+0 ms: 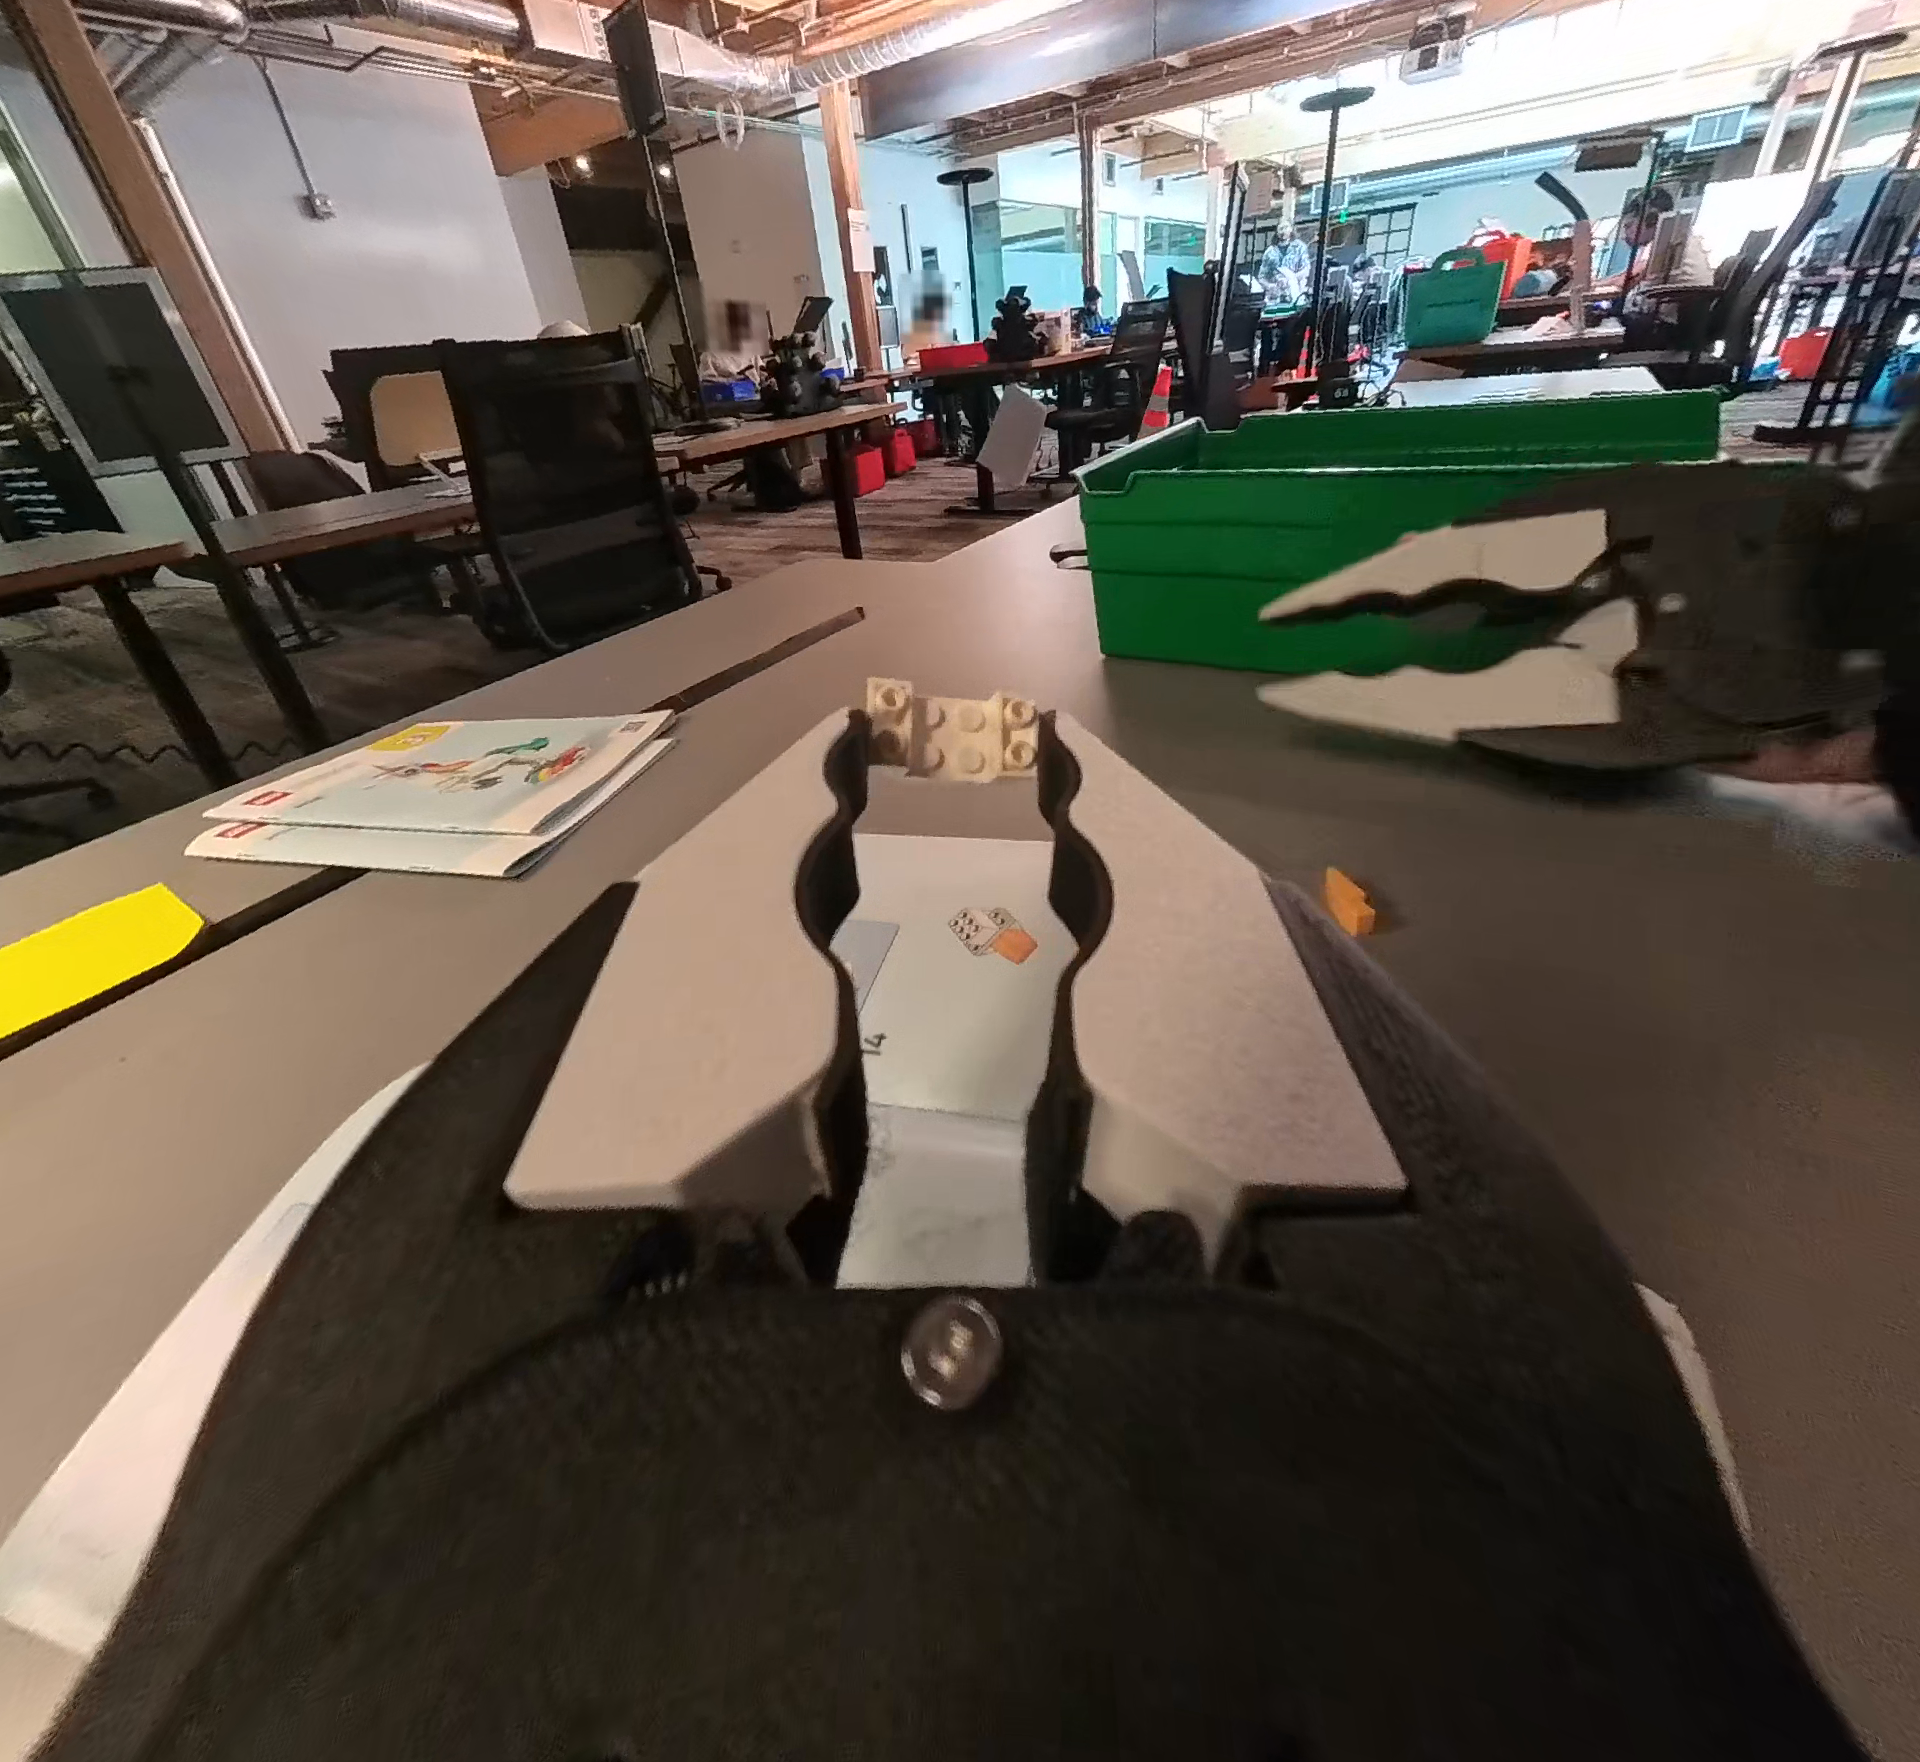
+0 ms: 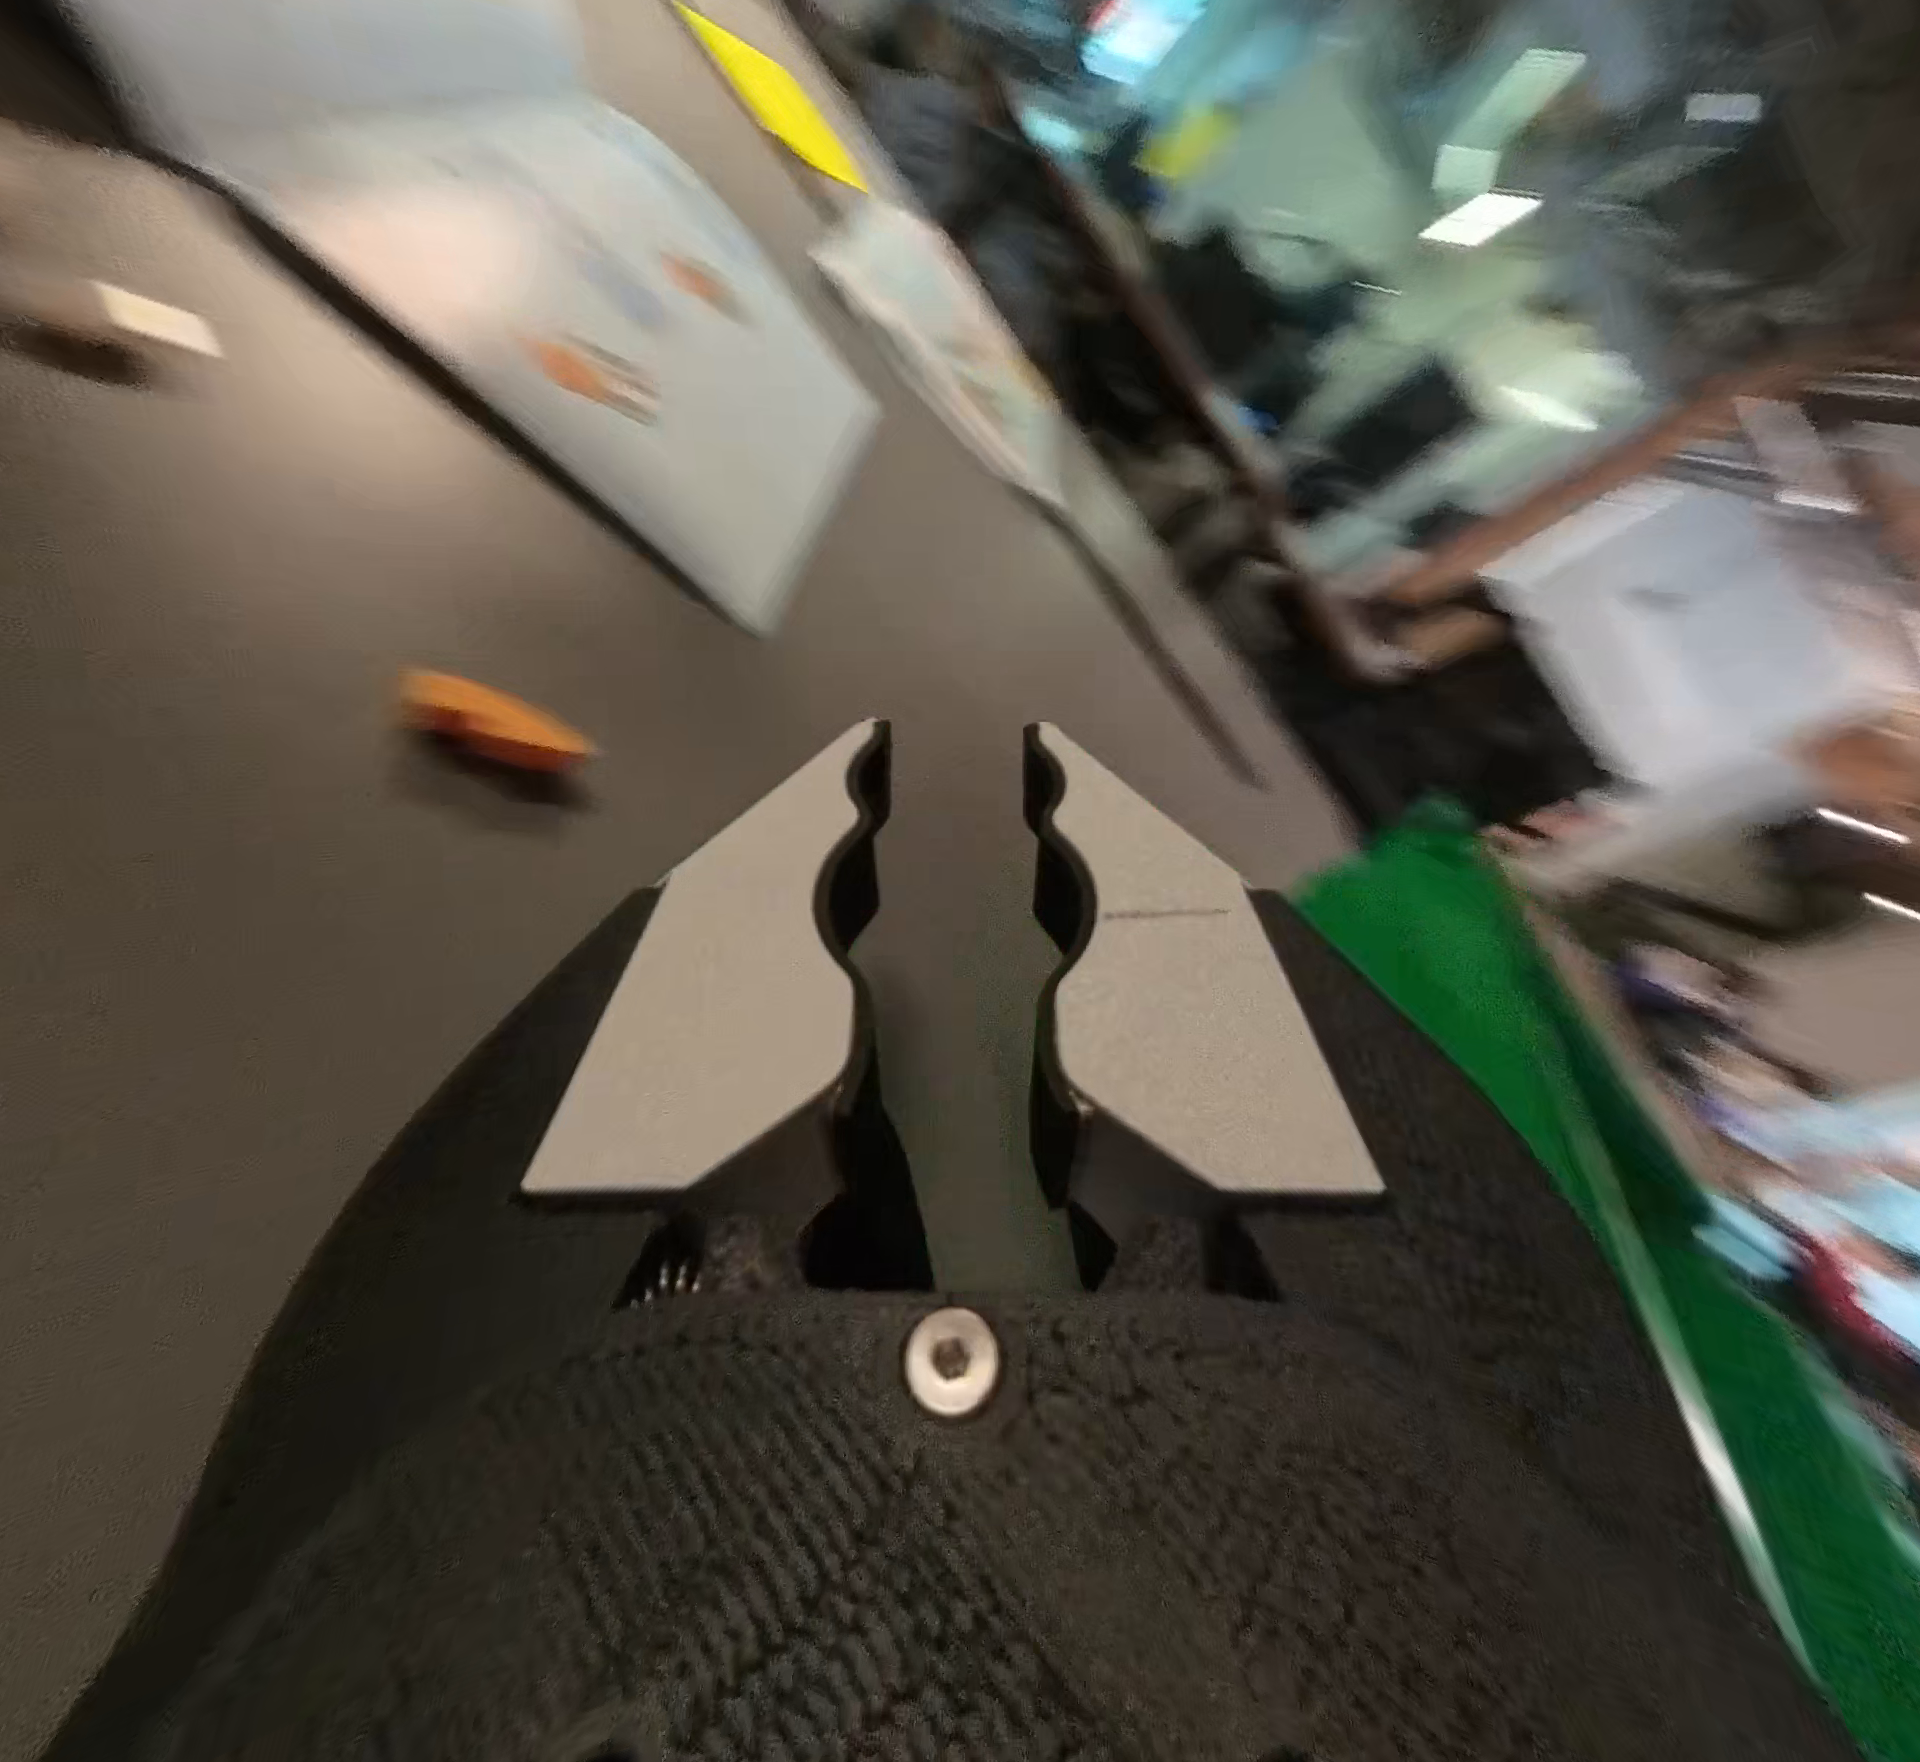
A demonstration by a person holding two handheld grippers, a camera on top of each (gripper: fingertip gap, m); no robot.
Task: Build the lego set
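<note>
My left gripper [image 1: 954,730] is shut on a small white lego assembly [image 1: 956,727] and holds it above an open instruction page [image 1: 940,1037] on the grey table [image 1: 1558,1037]. A small orange lego piece [image 1: 1349,900] lies on the table to the right of it. My right gripper [image 1: 1262,652] shows at the right in the left wrist view, turned on its side, open and empty. In the blurred right wrist view my right gripper [image 2: 956,736] is open with nothing between its fingers, and the orange piece [image 2: 488,723] lies ahead and to the left of it.
Green bins [image 1: 1351,528] are stacked at the back right of the table and show in the right wrist view [image 2: 1507,1037]. Two closed booklets [image 1: 447,793] lie at the left. Yellow tape [image 1: 83,954] marks the left edge. The open booklet [image 2: 520,278] lies far left. One gripper's finger ends stand about 15 cm off the other's.
</note>
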